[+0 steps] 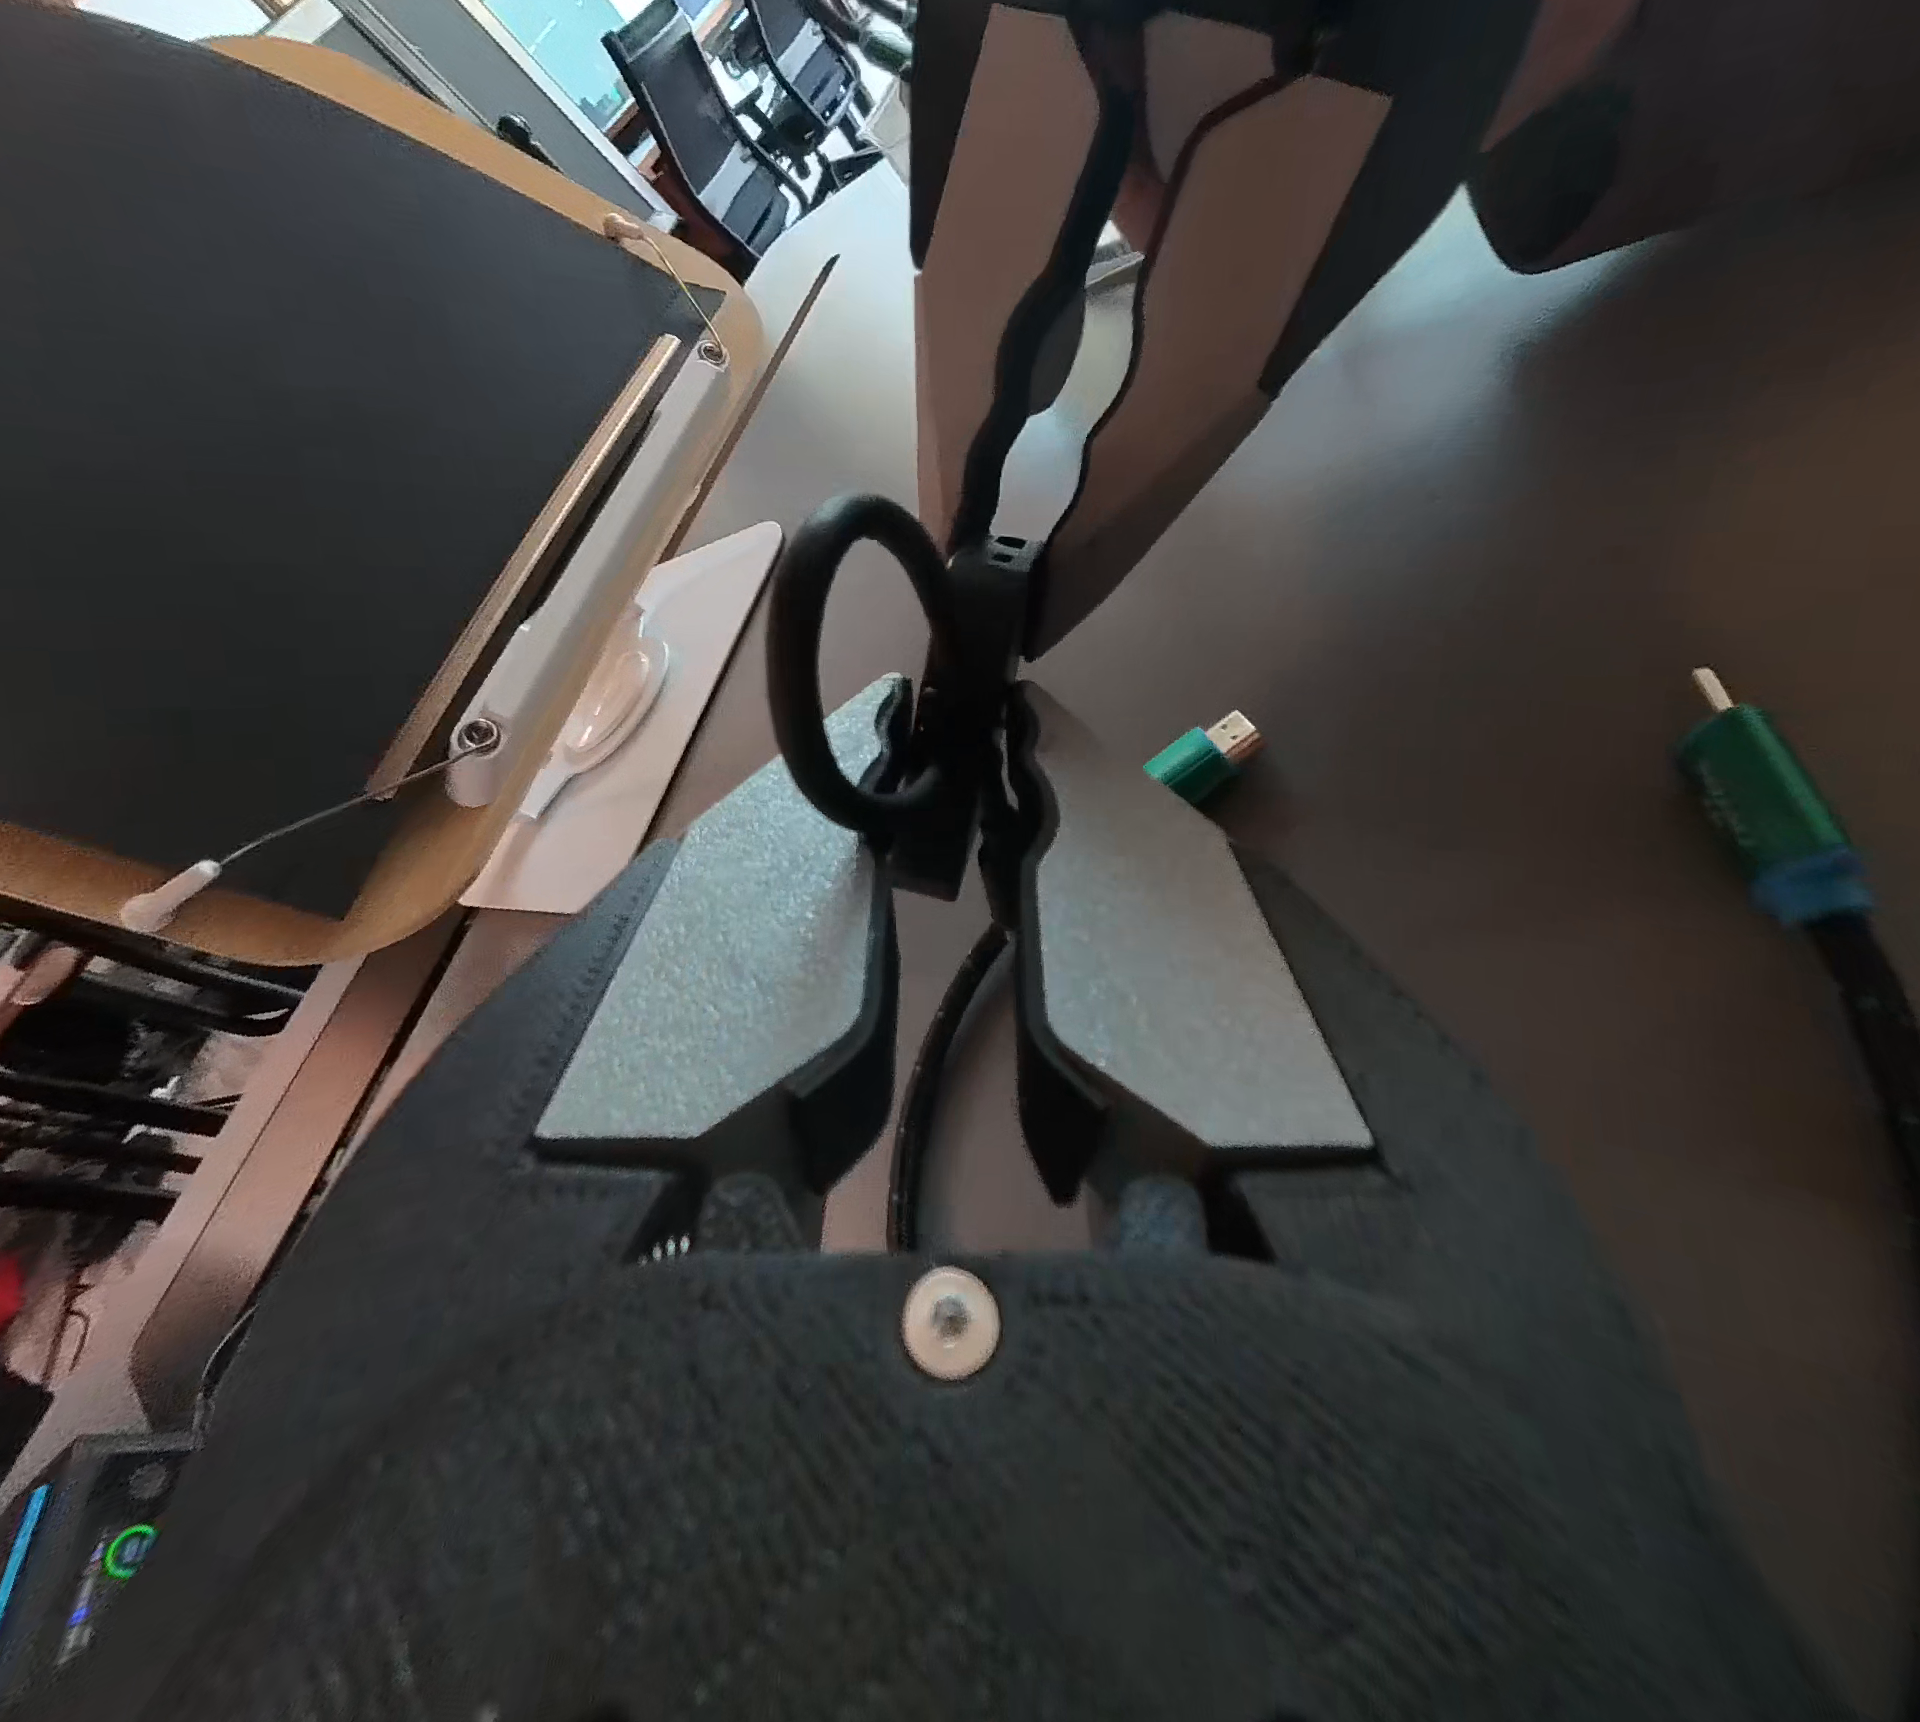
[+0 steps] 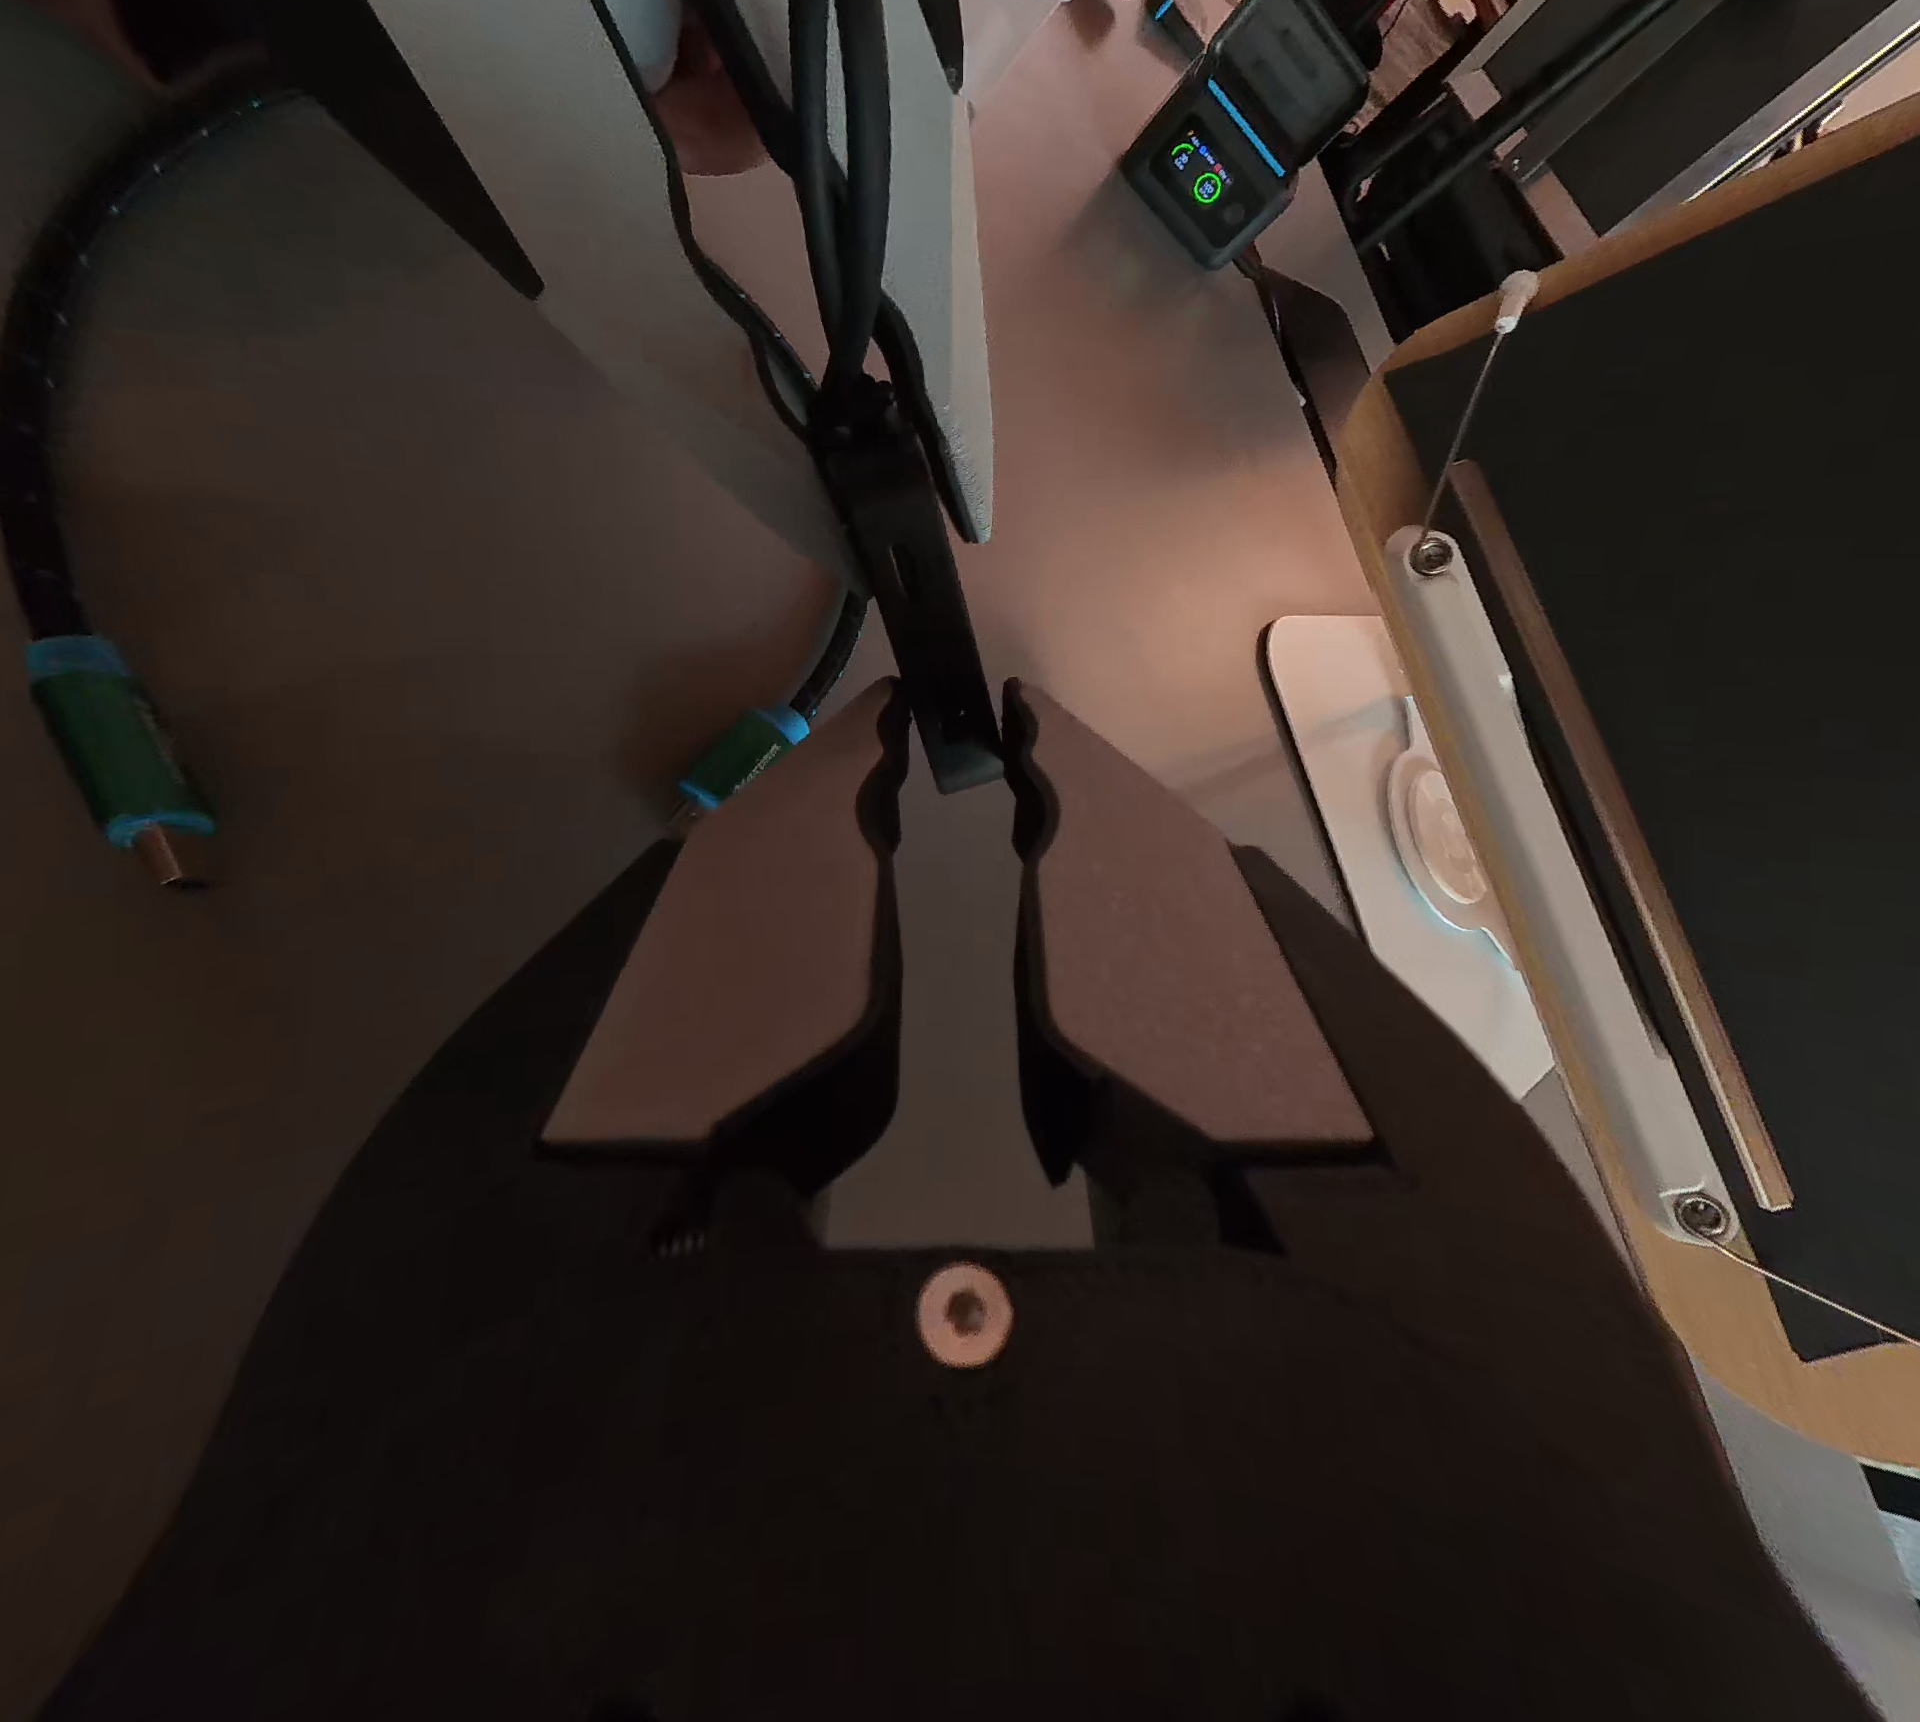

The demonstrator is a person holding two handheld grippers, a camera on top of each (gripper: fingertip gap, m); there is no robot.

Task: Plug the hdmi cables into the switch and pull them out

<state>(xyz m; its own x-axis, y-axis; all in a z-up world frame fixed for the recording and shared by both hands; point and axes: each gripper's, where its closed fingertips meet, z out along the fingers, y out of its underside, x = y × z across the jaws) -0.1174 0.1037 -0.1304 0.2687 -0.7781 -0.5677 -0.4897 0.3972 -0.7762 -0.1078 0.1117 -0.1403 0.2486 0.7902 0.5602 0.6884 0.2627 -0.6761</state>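
A small black HDMI switch (image 1: 987,602) with a looped black pigtail cable (image 1: 831,654) is held above the dark table between both grippers, which face each other. My left gripper (image 1: 961,716) is shut on the end with the loop. My right gripper (image 1: 997,571) comes from the top and is shut on the other end. In the right wrist view, my right gripper (image 2: 954,706) clamps the switch (image 2: 961,758), and the left gripper (image 2: 894,477) holds its far end under the cable loop (image 2: 842,114). Two green HDMI plugs (image 1: 1205,753) (image 1: 1756,799) lie unplugged on the table; they also show in the right wrist view (image 2: 743,763) (image 2: 114,758).
A black board in a wooden frame (image 1: 260,425) stands beside the table (image 1: 1455,529), with a white pad (image 1: 644,706) at its foot. A small black device with a lit screen (image 2: 1205,176) sits beyond it. Office chairs (image 1: 727,114) stand far off.
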